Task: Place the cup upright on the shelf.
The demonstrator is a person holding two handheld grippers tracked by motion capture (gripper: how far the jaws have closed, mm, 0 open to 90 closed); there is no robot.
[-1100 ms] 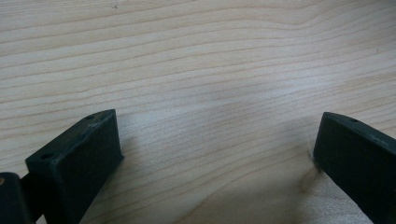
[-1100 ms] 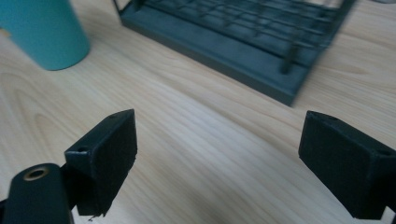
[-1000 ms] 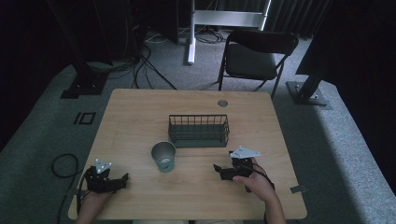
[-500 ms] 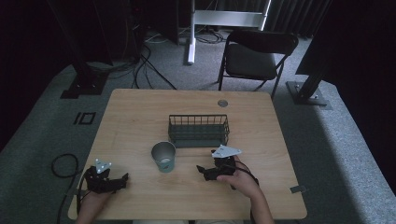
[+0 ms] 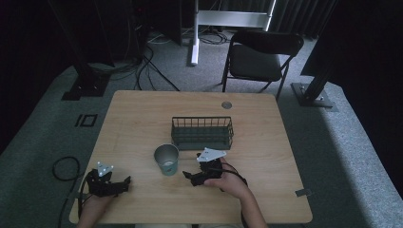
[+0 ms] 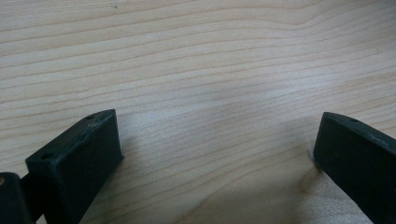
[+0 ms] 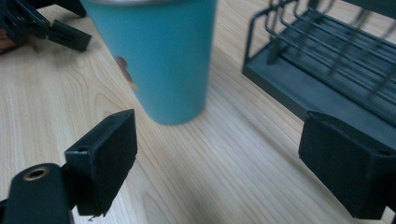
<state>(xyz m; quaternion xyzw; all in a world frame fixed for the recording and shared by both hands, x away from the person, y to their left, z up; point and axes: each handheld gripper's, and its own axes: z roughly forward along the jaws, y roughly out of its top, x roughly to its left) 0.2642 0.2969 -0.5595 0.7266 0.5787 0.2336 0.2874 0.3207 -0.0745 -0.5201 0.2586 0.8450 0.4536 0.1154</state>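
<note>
We see a teal cup [image 5: 167, 159] standing upright near the middle of the wooden desk [image 5: 142, 118], just in front of a dark wire basket [image 5: 202, 132]. Our right tool [image 5: 191, 177] points at the cup from close by, jaws spread wide and empty. Our left tool [image 5: 124, 183] rests at the desk's near left corner, also released.
</note>
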